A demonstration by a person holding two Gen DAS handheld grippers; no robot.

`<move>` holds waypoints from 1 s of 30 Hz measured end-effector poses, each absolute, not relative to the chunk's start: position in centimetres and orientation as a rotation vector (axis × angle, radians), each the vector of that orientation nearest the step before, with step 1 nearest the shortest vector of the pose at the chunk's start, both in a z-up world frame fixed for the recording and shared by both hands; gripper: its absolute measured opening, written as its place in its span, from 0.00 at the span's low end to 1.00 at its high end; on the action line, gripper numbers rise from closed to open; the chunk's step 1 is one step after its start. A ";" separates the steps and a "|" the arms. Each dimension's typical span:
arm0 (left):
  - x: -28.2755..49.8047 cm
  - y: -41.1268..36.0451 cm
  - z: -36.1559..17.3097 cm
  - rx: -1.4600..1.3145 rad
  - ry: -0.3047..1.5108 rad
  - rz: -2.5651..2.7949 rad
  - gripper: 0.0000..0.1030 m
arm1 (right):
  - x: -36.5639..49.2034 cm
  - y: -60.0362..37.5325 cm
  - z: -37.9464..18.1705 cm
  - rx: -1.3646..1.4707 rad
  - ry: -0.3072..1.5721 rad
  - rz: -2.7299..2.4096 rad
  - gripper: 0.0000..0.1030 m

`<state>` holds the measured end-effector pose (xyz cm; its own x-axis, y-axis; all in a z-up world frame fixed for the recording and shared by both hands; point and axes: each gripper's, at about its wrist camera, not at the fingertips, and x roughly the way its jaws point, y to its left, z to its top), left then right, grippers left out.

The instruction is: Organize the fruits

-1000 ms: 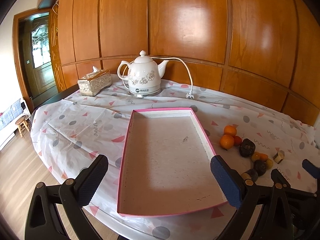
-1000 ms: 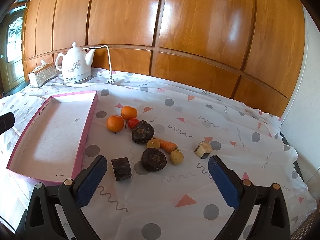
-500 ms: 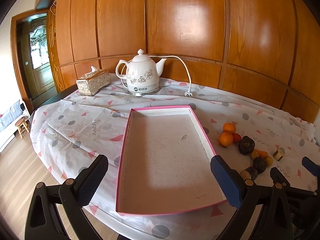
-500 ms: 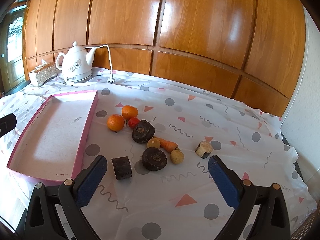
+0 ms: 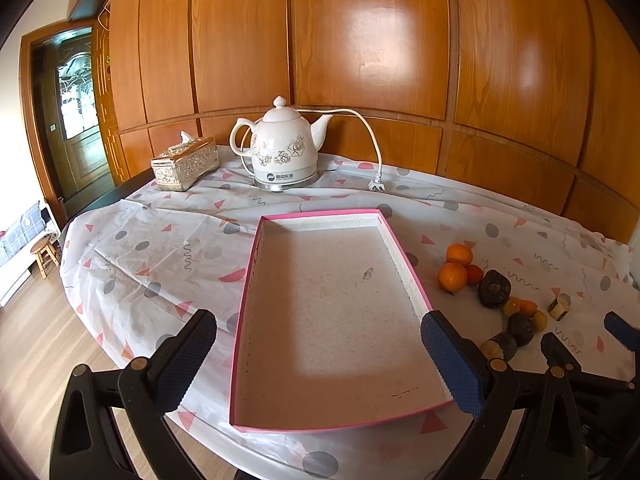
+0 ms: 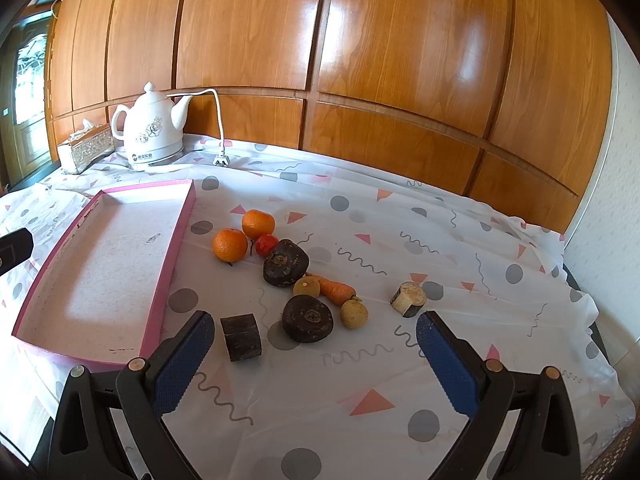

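Note:
An empty pink-rimmed tray (image 5: 404, 258) (image 6: 176, 240) lies on the patterned tablecloth. To its right lie two oranges (image 6: 230, 245) (image 5: 452, 277), a small red fruit (image 6: 266, 245), two dark round pieces (image 6: 285, 263), a carrot (image 6: 337, 290), small yellow fruits (image 6: 353, 313), a dark block (image 6: 241, 336) and a pale stub (image 6: 408, 299). My left gripper (image 5: 320, 364) is open above the tray's near end. My right gripper (image 6: 316, 364) is open above the cloth, just short of the pile.
A white electric kettle (image 5: 282, 150) with its cord and plug (image 5: 377, 186) stands at the back by the wooden wall. A silver tissue box (image 5: 186, 163) stands left of it. The table edge drops to the floor on the left (image 5: 36, 320).
Both grippers have drawn back a little, so the table shows slightly farther away. Nothing on the table has moved.

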<state>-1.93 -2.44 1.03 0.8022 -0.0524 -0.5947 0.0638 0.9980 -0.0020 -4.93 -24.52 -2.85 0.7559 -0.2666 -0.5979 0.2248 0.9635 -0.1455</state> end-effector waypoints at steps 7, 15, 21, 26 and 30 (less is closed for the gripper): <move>-1.8 -2.6 0.9 0.028 0.640 -0.064 1.00 | -4.8 -24.8 -3.0 -0.062 0.662 -0.268 1.00; -1.5 -3.1 0.9 0.045 0.644 -0.069 1.00 | -4.5 -25.3 -3.3 -0.054 0.668 -0.270 1.00; -1.3 -3.6 0.9 0.057 0.649 -0.076 1.00 | -4.4 -25.7 -3.3 -0.048 0.670 -0.269 1.00; -1.1 -4.0 0.8 0.063 0.656 -0.084 1.00 | -4.2 -26.6 -3.7 -0.038 0.681 -0.280 1.00; -0.8 -4.3 0.7 0.055 0.666 -0.126 1.00 | -4.1 -28.1 -4.3 -0.015 0.707 -0.306 1.00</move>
<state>-0.83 -4.27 0.70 0.7789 -0.0986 -0.6194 0.1341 0.9909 0.0108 -4.06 -28.08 -4.34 0.7177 -0.2818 -0.6368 0.2719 0.9553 -0.1163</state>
